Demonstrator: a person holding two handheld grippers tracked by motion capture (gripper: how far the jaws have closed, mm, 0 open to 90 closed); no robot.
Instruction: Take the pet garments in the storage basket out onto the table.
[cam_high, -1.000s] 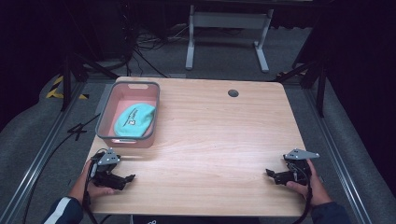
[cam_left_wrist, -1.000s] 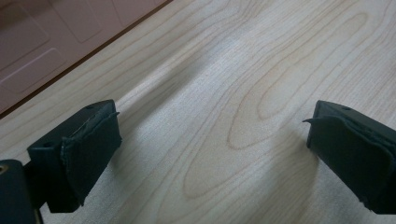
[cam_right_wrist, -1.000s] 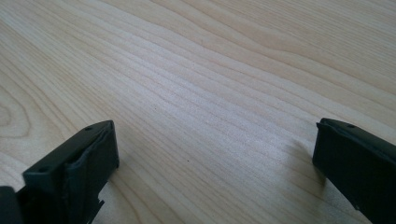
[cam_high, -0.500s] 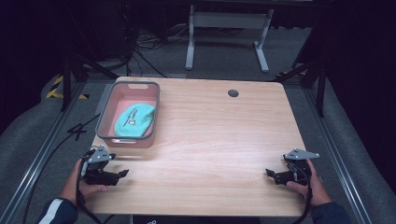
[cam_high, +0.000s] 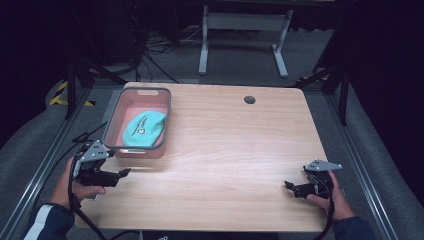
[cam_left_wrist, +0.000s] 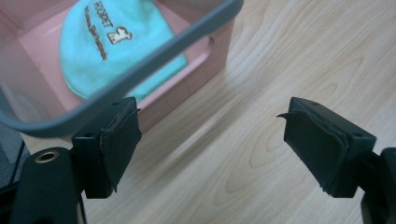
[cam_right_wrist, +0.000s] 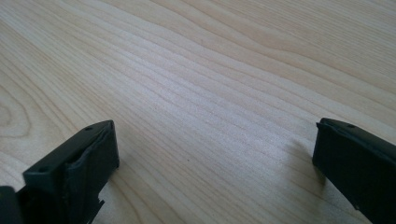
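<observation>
Left gripper (cam_high: 120, 173), jaws spread and empty, has swung toward the grey-rimmed pink plastic bin (cam_high: 162, 120) holding the teal knit cap (cam_high: 143, 129), suggesting an approach; right gripper (cam_high: 290, 185) rests agape, empty.

Bright light pools on the table (cam_high: 225, 150) while the surroundings sink into darkness; the bin rim (cam_left_wrist: 140, 70) blurs up close.

High view overhead, facing forward – gripper views close, sharing table (cam_high: 240, 150)
</observation>
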